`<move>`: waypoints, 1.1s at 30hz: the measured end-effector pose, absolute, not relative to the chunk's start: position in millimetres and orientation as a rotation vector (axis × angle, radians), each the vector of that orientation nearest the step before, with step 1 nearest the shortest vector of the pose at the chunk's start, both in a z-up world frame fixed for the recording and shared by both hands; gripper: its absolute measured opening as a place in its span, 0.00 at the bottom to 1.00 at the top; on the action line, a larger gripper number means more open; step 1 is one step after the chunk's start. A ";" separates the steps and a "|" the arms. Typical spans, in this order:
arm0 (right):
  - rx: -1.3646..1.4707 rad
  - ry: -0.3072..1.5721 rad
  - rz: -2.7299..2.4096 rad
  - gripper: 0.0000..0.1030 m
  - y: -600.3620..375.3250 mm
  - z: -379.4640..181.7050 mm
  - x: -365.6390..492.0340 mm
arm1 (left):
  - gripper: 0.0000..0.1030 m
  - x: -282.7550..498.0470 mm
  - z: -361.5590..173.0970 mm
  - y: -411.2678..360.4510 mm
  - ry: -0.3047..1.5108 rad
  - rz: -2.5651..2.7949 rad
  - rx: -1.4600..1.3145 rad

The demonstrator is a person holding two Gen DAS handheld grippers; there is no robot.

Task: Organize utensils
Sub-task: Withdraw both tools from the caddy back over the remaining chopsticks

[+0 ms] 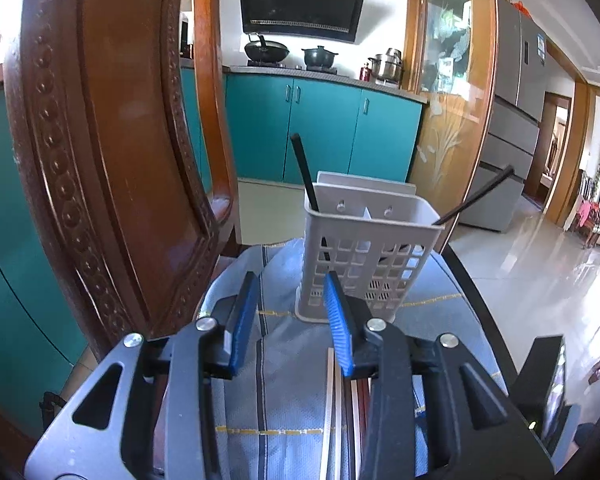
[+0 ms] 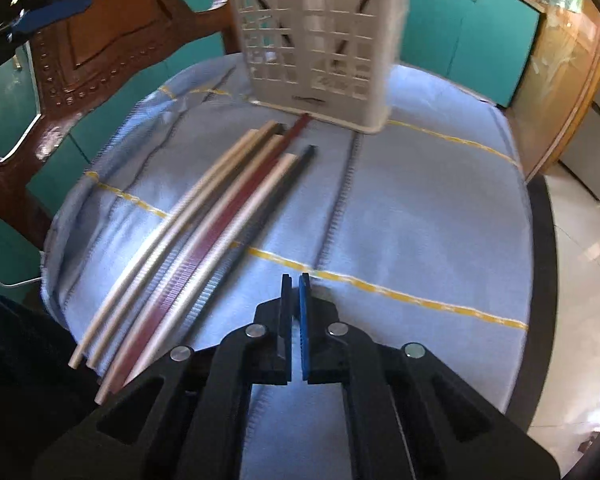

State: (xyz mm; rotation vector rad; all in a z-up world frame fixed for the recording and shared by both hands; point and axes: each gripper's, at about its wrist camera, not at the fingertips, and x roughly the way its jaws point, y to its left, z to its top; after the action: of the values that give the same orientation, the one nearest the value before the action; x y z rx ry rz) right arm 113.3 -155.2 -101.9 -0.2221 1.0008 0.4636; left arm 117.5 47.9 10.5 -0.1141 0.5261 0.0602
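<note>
Item: chopstick sorting, table station. Right gripper (image 2: 295,280): jaws pressed together on nothing, tips low over the blue cloth (image 2: 420,208), just to the right of the loose chopsticks. Loose chopsticks (image 2: 204,232): a fan of pale, dark red and black sticks lying flat on the cloth, left of and ahead of these closed jaws, far ends pointing at the holder. Holder (image 2: 316,40): a pale perforated basket standing upright, well ahead of the right jaws. Left gripper (image 1: 292,312): jaws partly spread and empty, the holder (image 1: 368,256) straight ahead and just beyond the fingertips. Contents of holder: two black chopsticks (image 1: 305,176), one leaning out at each end. Wooden chair back (image 1: 112,152) to the left of the left jaws. Handling note: the right jaws likely need to reopen and shift left over a single stick, nearest the black one, pinching near its middle so it lifts level without dragging neighbours; the left gripper could steady the holder's wall during insertion.
</note>
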 end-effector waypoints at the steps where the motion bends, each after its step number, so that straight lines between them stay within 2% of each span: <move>1: -0.213 0.999 0.461 0.03 -158.3 -101.2 113.3 | 0.35 117.5 8.9 46.1 0.532 0.058 -0.107; 7: -0.190 0.977 0.472 0.06 -161.1 -95.1 111.0 | 0.36 118.6 1.9 38.1 0.555 0.048 -0.082; 10: -0.172 0.972 0.489 0.18 -158.9 -92.0 108.3 | 0.38 120.4 -0.2 35.7 0.562 0.045 -0.073; 12: -0.161 0.967 0.509 0.31 -155.2 -90.7 106.0 | 0.38 120.7 -1.7 34.8 0.566 0.046 -0.070; 15: -0.174 0.962 0.527 0.40 -139.8 -93.0 105.6 | 0.39 122.8 -3.2 34.5 0.572 0.048 -0.074; 21: -0.213 0.962 0.529 0.46 -114.4 -102.3 106.2 | 0.40 126.4 -4.2 33.5 0.576 0.046 -0.075; 25: -0.173 0.972 0.549 0.45 -110.1 -104.6 111.5 | 0.40 127.3 -5.0 33.9 0.579 0.047 -0.073; 27: -0.162 0.983 0.571 0.29 -109.6 -103.7 112.7 | 0.40 128.5 -6.0 34.7 0.582 0.049 -0.074; 33: -0.180 1.012 0.577 0.26 -114.1 -102.8 112.8 | 0.40 129.8 -8.1 38.3 0.589 0.060 -0.074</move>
State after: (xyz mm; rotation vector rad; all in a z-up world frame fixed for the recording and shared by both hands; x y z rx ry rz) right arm 112.8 -114.1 -102.8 -0.1796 1.0124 0.5769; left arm 129.8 38.3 -8.1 -0.0739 0.5886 0.0597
